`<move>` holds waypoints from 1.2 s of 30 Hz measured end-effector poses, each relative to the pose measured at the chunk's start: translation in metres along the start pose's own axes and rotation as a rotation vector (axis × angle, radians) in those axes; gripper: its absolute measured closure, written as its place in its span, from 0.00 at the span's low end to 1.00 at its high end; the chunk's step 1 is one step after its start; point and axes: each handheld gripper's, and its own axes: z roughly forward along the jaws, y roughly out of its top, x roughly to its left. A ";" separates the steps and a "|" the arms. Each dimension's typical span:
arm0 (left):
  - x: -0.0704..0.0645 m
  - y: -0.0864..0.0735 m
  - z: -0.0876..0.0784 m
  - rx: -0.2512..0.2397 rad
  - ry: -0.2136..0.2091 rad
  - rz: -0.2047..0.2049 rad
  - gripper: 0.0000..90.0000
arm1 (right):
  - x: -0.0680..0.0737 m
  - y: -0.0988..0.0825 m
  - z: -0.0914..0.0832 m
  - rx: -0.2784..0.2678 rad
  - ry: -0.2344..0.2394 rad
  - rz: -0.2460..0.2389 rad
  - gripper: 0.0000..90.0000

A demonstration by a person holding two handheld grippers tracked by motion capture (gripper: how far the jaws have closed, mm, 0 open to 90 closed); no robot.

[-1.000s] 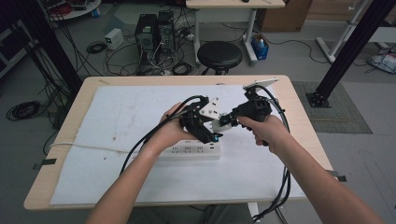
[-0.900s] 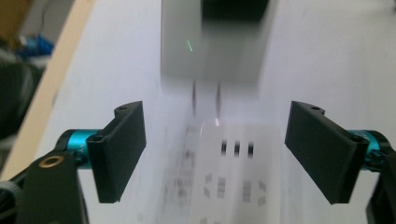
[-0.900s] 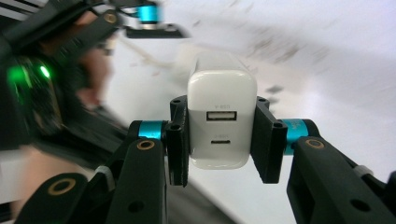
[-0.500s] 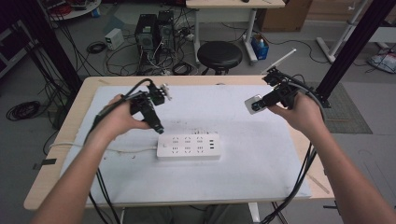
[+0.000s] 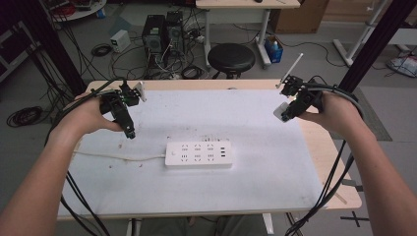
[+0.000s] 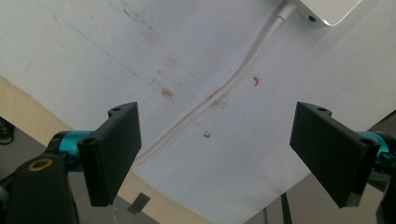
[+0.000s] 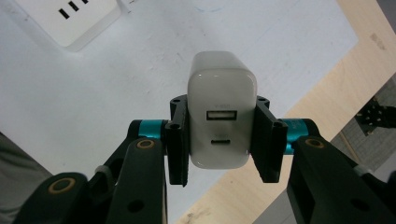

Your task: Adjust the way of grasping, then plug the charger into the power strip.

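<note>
A white power strip (image 5: 198, 154) lies flat near the middle of the white-covered table (image 5: 246, 196); its cord (image 5: 118, 157) runs off to the left. My right gripper (image 5: 285, 112) hovers over the table's right side, shut on a white USB charger (image 7: 222, 109) whose ports face the camera. My left gripper (image 5: 129, 130) hangs over the table's left side. Its jaws have just been opening and stand wide apart (image 6: 219, 154) with nothing between them. Below them the cord (image 6: 219, 95) crosses the sheet, and a corner of the strip (image 6: 329, 9) shows at the top.
A black stool (image 5: 231, 56), computer towers (image 5: 160, 32) and loose cables stand on the floor beyond the table's far edge. A black frame post (image 5: 373, 44) rises at the right rear. Bare wood (image 5: 327, 162) borders the white sheet on the right.
A second ago both grippers were together above the power strip. They have drawn apart: the left to the table's left with its jaws opened, the right to the right still holding the charger.
</note>
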 end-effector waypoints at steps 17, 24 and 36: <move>-0.025 -0.008 -0.012 -0.163 -0.040 0.028 0.18 | 0.040 0.060 0.035 -0.014 0.074 -0.286 0.69; -0.031 -0.014 -0.009 -0.190 -0.055 0.032 0.18 | 0.068 0.088 0.061 -0.003 0.115 -0.412 0.69; -0.036 -0.026 0.004 -0.194 -0.067 0.026 0.18 | 0.126 0.127 0.111 0.069 0.178 -0.601 0.69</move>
